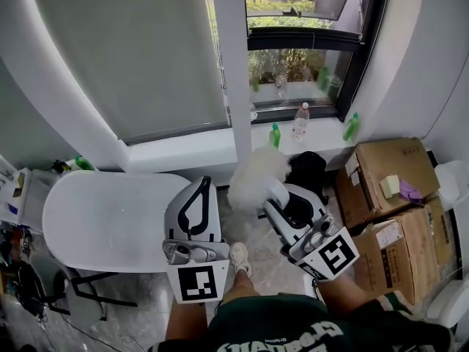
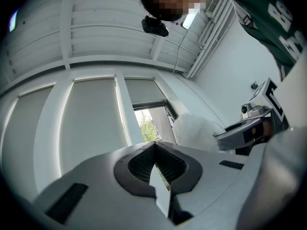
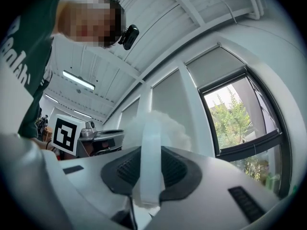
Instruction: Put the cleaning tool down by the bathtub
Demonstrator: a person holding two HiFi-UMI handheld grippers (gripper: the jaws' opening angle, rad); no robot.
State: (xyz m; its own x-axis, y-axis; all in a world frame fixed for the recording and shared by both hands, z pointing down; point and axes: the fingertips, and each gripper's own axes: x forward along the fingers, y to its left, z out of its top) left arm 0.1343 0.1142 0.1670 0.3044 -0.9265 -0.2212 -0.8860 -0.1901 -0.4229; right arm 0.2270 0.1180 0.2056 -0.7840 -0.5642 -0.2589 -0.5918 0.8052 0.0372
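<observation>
Our right gripper (image 1: 277,196) clamps the handle of a fluffy white duster (image 1: 256,174), held in the air near the right end of the bathtub (image 1: 102,215). Our left gripper (image 1: 199,191) is clenched, empty. Setting it down remains.

My left gripper (image 1: 198,195) is held forward of my waist, tilted slightly above level. Its jaws are closed tip to tip with nothing between them. My right gripper (image 1: 277,196) is alongside it but apart, also tilted slightly upward, with its jaws clamped on the white duster handle (image 3: 150,166).
</observation>
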